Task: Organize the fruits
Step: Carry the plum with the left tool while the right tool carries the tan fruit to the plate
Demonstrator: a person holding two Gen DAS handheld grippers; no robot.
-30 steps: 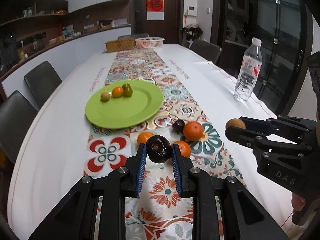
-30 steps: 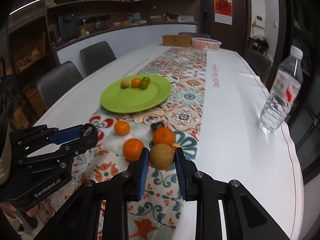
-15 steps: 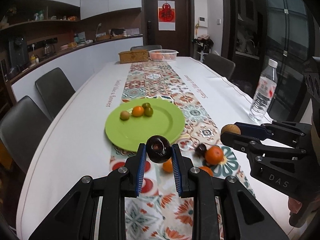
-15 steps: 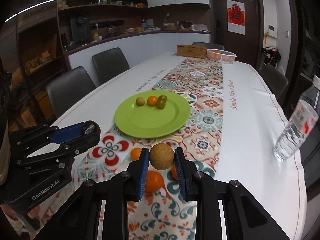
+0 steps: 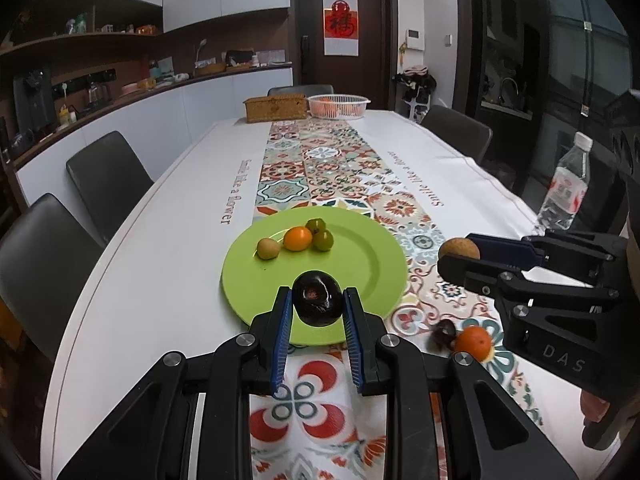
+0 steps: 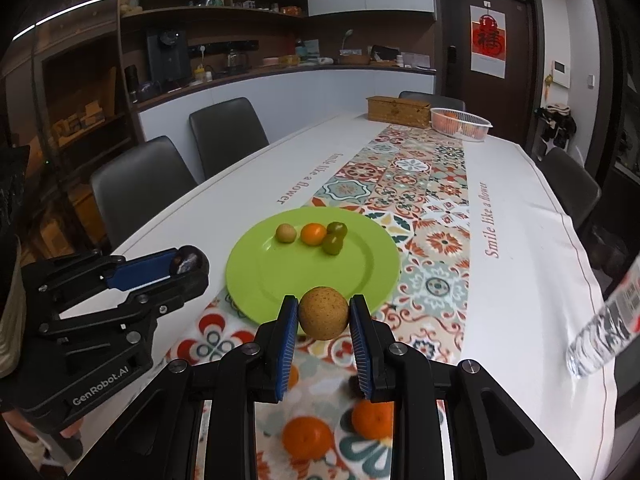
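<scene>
A home dining room with an open kitchen was shown: a long bench (image 5: 176,216) was covered by a patterned runner (image 5: 320,160) and ringed by dark chairs (image 6: 224,132), a counter (image 6: 280,70) with appliances and shelves (image 6: 208,8) was seen behind, and a red door hanging (image 5: 340,24) was noted

The left claw (image 5: 316,306) tilts downward, its blue pads clamped on a dark fruit (image 5: 317,298). The right claw (image 6: 323,317) tilts likewise beside it, clamped on a tan fruit (image 6: 323,312). Fingers (image 6: 68,434) grip the left handle.

Water bottle (image 6: 604,320) cut off, right edge
</scene>
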